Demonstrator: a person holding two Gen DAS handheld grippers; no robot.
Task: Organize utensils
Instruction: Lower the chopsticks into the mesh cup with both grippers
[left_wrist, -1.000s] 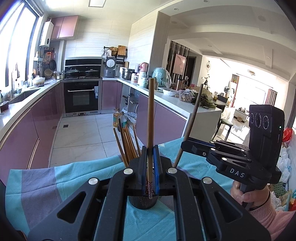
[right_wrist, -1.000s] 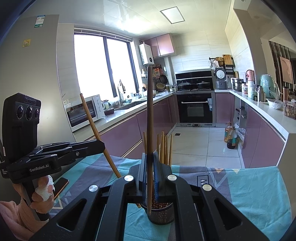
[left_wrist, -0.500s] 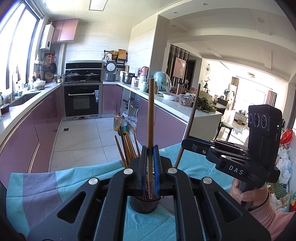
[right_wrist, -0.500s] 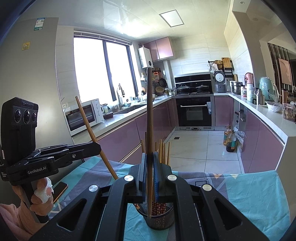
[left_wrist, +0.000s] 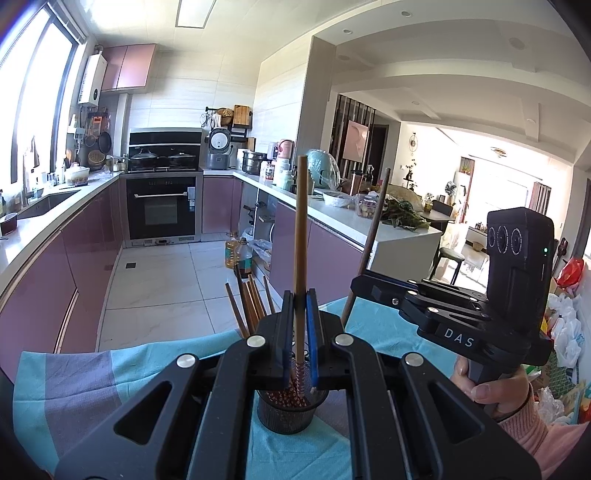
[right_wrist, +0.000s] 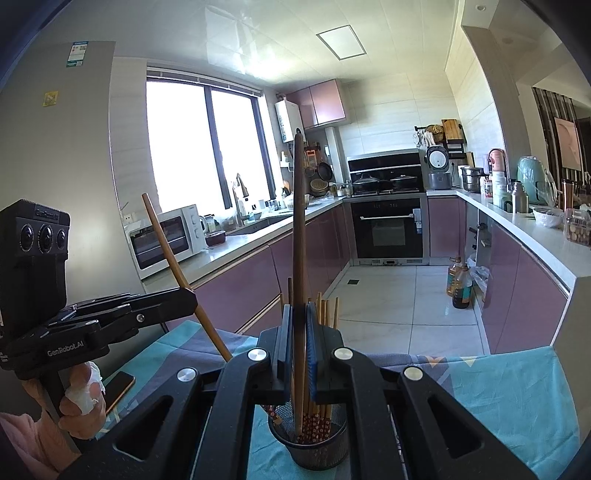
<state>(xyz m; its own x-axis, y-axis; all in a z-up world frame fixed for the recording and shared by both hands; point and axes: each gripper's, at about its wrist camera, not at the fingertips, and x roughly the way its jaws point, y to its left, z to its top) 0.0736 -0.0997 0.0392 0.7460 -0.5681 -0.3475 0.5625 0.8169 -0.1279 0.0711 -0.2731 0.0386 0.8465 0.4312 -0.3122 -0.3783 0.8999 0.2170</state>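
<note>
A black mesh holder stands on the teal cloth with several wooden chopsticks in it; it also shows in the right wrist view. My left gripper is shut on one upright light chopstick, its patterned lower end over the holder's mouth. My right gripper is shut on a darker chopstick whose lower end reaches into the holder. Each gripper shows in the other's view, the right at the right of the holder, the left at the left.
A teal and grey cloth covers the table. A phone lies on it at the left. Beyond the table edge are purple kitchen cabinets, an oven, oil bottles on the floor and a cluttered counter.
Both grippers have risen slightly relative to the holder and stayed shut on their chopsticks. The holder has stayed in place.
</note>
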